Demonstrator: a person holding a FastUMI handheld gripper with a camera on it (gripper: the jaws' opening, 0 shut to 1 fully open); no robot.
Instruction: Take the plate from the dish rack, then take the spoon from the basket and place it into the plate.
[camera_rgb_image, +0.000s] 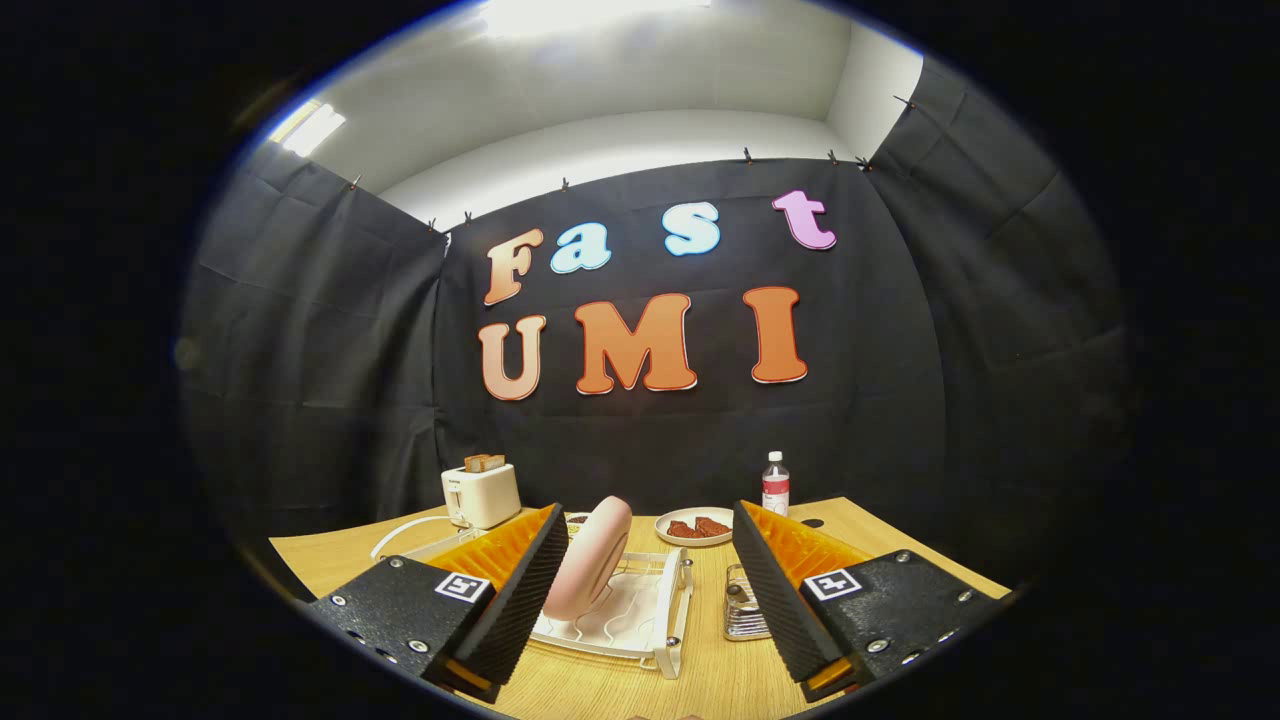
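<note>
So the gripper (645, 560) has its two fingers spread wide apart, nothing clamped between them, just hanging over the wooden table (880, 545). Right in the gap, closer to the left finger, there's a pink plate (590, 570) standing on its edge in a white dish rack (640, 615). The plate looks like it's just beside the left finger's ribbed pad, but I honestly can't tell if they're touching. The right finger is well clear of it. Next to the rack, tucked against the inner side of the right finger, sits a small shiny metal basket (742, 605); whatever's inside is too small and half hidden to make out, so I can't spot the spoon. Past the fingertips there's a white-rimmed dish (694, 527) with some reddish-brown pieces on it, near the back of the table. Off beyond the left finger is a white toaster (481, 494) with toast poking out of the top, and a white cord (400, 535) curls along the table beside it. Beyond the right finger a clear bottle (775, 483) with a white cap stands upright near the back edge, against the black cloth wall (320, 340).
</note>
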